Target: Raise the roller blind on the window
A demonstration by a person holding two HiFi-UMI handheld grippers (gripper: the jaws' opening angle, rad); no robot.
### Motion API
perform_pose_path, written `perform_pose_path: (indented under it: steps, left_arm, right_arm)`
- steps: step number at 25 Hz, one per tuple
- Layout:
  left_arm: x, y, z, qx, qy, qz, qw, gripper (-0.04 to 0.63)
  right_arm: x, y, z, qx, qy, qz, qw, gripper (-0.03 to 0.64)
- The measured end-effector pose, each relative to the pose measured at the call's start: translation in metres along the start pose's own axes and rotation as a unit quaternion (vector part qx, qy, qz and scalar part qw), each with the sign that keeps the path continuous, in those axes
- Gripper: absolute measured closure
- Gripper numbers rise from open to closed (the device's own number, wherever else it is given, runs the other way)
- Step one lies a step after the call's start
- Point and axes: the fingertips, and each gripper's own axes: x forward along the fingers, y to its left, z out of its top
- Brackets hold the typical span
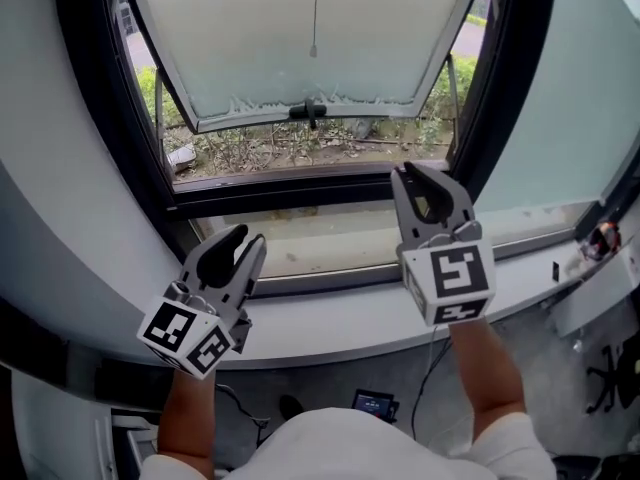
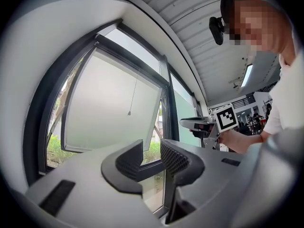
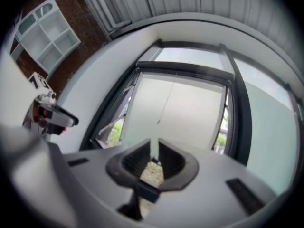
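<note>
A white roller blind (image 1: pixel 300 38) covers the tilted-out window sash, and its thin pull cord (image 1: pixel 314 28) hangs down the middle to a small end piece. My left gripper (image 1: pixel 243 240) hovers over the sill at the lower left, jaws open and empty; the left gripper view shows the blind (image 2: pixel 109 108) and cord (image 2: pixel 129 112) beyond them. My right gripper (image 1: pixel 418 176) is raised higher, at the sash's lower right corner. Its jaws (image 3: pixel 154 146) stand a narrow gap apart with nothing between them, and the cord (image 3: pixel 159 122) hangs farther off, in line with the gap.
A black window handle (image 1: pixel 310 111) sits at the sash's bottom edge. The curved white sill (image 1: pixel 330 318) runs below both grippers. A chair base (image 1: pixel 610 378) and a small device (image 1: pixel 375 403) are on the floor. A white shelf unit (image 3: pixel 47 32) stands behind me.
</note>
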Motion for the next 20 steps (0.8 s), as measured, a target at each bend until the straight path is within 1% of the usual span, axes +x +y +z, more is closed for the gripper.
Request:
perform_pose_path:
  steps: [10, 20]
  left_arm:
    - [-0.013, -0.049, -0.032, -0.031, 0.026, 0.019, 0.9990, 0.465]
    - [-0.046, -0.095, -0.079, -0.076, 0.059, 0.047, 0.9943, 0.479]
  right_arm:
    - [-0.043, -0.012, -0.053, 0.044, 0.038, 0.024, 0.998, 0.561]
    - [-0.099, 0.001, -0.109, 0.081, 0.081, 0.048, 0.992, 0.577]
